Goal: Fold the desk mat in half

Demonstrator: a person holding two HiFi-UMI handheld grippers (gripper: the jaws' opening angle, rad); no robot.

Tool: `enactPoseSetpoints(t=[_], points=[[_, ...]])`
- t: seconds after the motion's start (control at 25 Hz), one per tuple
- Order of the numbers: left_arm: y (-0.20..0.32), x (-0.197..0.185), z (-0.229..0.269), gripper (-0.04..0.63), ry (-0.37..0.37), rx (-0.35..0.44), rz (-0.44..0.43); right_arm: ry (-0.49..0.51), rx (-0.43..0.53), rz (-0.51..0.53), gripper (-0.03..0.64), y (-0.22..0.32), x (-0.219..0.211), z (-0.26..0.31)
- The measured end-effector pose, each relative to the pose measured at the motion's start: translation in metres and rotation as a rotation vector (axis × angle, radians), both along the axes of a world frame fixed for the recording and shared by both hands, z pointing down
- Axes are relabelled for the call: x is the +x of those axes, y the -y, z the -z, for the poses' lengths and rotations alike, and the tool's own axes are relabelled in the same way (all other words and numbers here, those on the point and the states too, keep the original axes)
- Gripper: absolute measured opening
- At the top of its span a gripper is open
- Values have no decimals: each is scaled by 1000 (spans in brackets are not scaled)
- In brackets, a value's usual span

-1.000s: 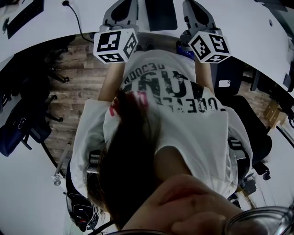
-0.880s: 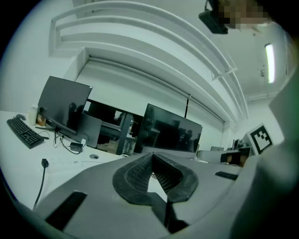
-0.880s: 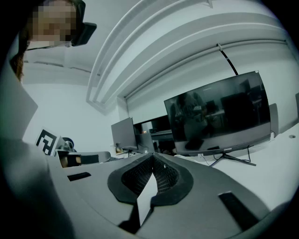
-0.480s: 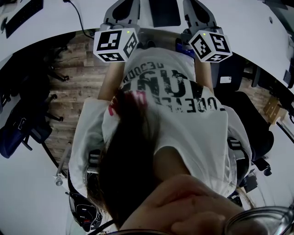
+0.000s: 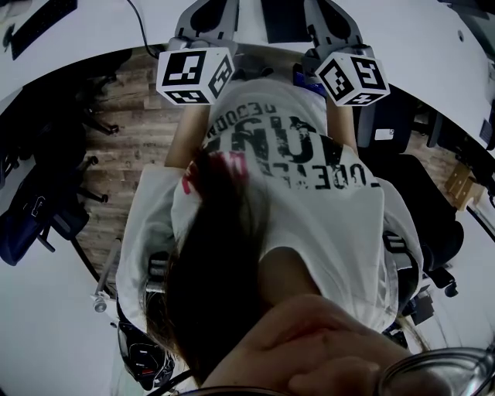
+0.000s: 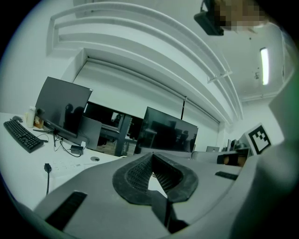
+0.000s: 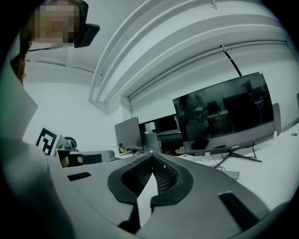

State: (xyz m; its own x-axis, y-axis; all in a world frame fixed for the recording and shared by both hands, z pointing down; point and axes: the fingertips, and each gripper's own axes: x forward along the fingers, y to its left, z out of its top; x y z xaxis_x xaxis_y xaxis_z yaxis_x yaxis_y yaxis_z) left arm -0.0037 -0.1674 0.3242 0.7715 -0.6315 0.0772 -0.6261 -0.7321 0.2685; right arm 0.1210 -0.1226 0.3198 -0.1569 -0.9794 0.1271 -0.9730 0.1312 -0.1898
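Note:
In the head view a dark flat sheet, perhaps the desk mat, lies on the white desk at the top edge, between my two grippers. The left gripper's marker cube and the right one's sit in front of the person's chest, and the jaw tips run out of that picture. In the left gripper view my left gripper is shut, its ribbed pads meeting at the tip with nothing between them. My right gripper is likewise shut and empty. Neither gripper view shows the mat.
Dark monitors stand on the white desk, with a keyboard and a cable at the left. Office chairs stand on the wooden floor on both sides of the person.
In the head view both grippers and the dark sheet have slid a little toward the top edge. The jaws stay shut.

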Motion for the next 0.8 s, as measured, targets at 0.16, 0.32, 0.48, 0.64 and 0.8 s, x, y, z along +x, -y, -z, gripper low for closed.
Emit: enactPoseSetpoints(t=[0.16,0.32,0.48,0.64,0.8], points=[[4,1,2,2,3,8,6,3,-5,8,-2,3,-2,-3],[10,2,3,2,3,12,20,7,-8,12,-2,8,-2,-3],[14,6,2,2,1,4,17,7,-12,15,-2,13,0,-3],[15,15,2,2,2,3,-2,6,-9,7,-2,16,4,-2],[13,20,4,2,1,9,-13,5,-8,-3,-2,16,10,-1]])
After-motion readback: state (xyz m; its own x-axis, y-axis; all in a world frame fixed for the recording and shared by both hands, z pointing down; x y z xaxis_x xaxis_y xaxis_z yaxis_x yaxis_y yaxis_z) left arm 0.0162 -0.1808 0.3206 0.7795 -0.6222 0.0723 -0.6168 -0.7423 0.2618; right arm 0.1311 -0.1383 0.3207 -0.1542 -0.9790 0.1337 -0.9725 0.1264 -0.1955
